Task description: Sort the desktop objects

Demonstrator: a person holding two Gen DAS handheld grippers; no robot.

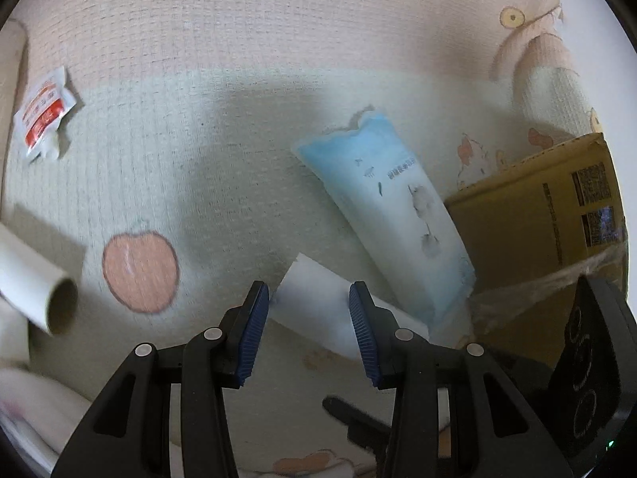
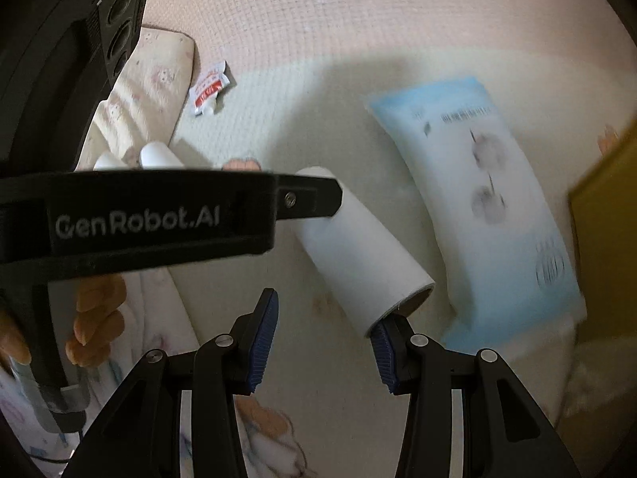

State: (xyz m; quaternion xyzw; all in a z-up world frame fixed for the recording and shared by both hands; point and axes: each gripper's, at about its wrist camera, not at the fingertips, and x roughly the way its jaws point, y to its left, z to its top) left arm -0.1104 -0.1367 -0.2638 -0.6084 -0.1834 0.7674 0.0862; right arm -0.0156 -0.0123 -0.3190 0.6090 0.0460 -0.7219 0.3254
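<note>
A white cardboard tube (image 1: 314,298) lies on the peach-print mat (image 1: 199,139). My left gripper (image 1: 308,334) is open just above the tube's near end, and the tube runs on behind its right finger. In the right wrist view the same tube (image 2: 358,247) lies slanted, its open end at the right fingertip of my right gripper (image 2: 323,344), which is open with nothing between its pads. A pale blue wipes pack (image 1: 390,215) (image 2: 489,199) lies just beside the tube. A torn red-and-white sachet (image 1: 43,115) (image 2: 209,89) lies further off.
A cardboard box (image 1: 537,239) (image 2: 605,219) stands at the right, close to the pack. More white tubes (image 1: 36,279) (image 2: 159,155) lie at the left. The left device's strap (image 2: 135,221) and a person's fingers (image 2: 95,318) fill the left of the right wrist view.
</note>
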